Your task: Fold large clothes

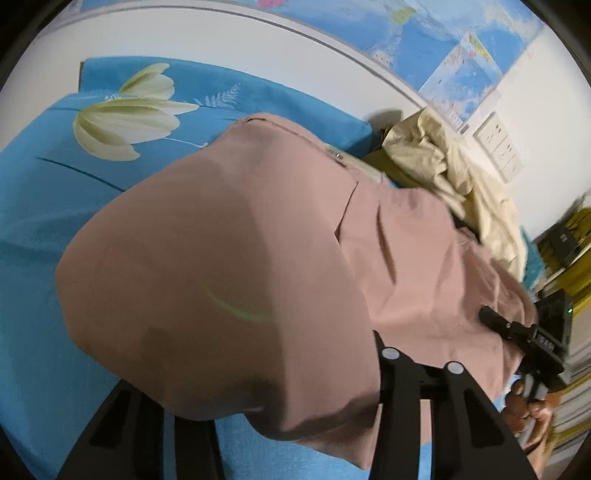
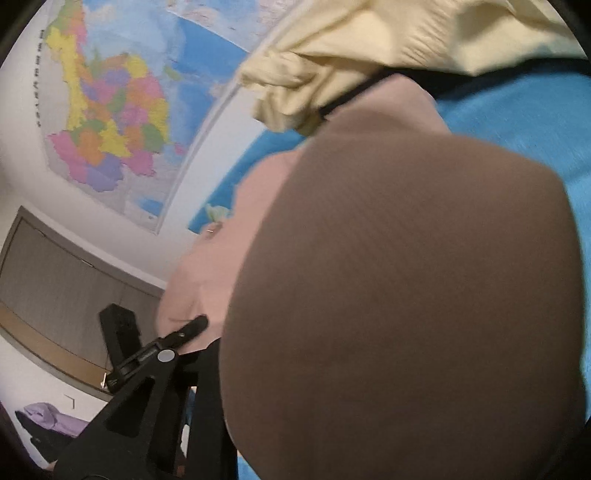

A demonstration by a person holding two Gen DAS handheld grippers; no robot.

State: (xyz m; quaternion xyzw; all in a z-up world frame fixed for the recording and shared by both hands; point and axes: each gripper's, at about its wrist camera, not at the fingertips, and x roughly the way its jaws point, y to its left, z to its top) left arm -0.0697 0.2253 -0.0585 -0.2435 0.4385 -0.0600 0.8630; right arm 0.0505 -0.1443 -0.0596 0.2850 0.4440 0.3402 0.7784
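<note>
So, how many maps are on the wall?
2. A big map is high on the wall; a small map overlaps its lower corner. Others may be hidden.

Dusty-pink garment (image 1: 229,258) hangs bunched and lifted above the blue bedsheet (image 1: 44,229).

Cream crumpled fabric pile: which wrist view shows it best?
Left wrist view: the cream crumpled fabric pile lies whole on the blue bedsheet, behind the dusty-pink cloth garment. Right wrist view shows only a blurred, cropped part.
</note>
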